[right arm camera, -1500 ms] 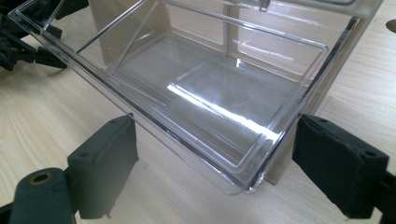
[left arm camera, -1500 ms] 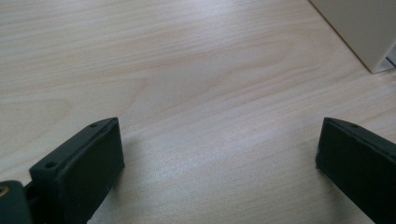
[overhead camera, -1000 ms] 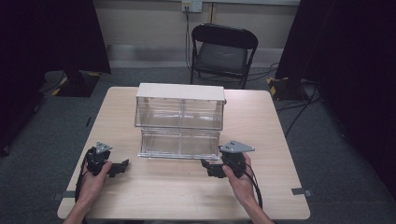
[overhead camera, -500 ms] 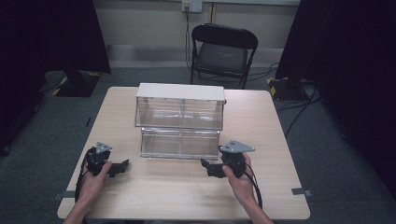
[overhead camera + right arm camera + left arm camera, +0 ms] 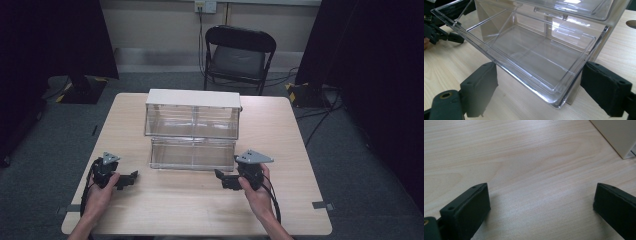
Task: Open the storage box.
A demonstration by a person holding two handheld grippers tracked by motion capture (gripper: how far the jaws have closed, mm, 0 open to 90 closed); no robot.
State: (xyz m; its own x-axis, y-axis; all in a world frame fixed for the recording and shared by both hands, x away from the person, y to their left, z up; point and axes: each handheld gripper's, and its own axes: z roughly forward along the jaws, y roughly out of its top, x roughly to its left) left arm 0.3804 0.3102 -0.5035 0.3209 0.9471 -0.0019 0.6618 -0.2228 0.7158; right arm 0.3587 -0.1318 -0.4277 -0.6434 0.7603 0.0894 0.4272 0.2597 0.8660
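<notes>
Both grippers, left gripper [image 5: 131, 179] and right gripper [image 5: 220, 178], are being held wide, empty. Clear drawer [image 5: 529, 53] is being judged rigid, slippery, light; front rim is being favoured.

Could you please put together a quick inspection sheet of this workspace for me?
Surface: light wood table, bare around the unit.
Job's things: clear two-drawer unit with white top; lower drawer pulled out toward the person, looks empty.
Clutter: nothing seen.
Grippers: left hand-held gripper open over bare table; right hand-held gripper open, facing the lower drawer's corner.
Cables: black cable trails from the right hand-held gripper; more cables on the floor at right.
Surroundings: black folding chair behind the table, dark curtains, grey carpet.
</notes>
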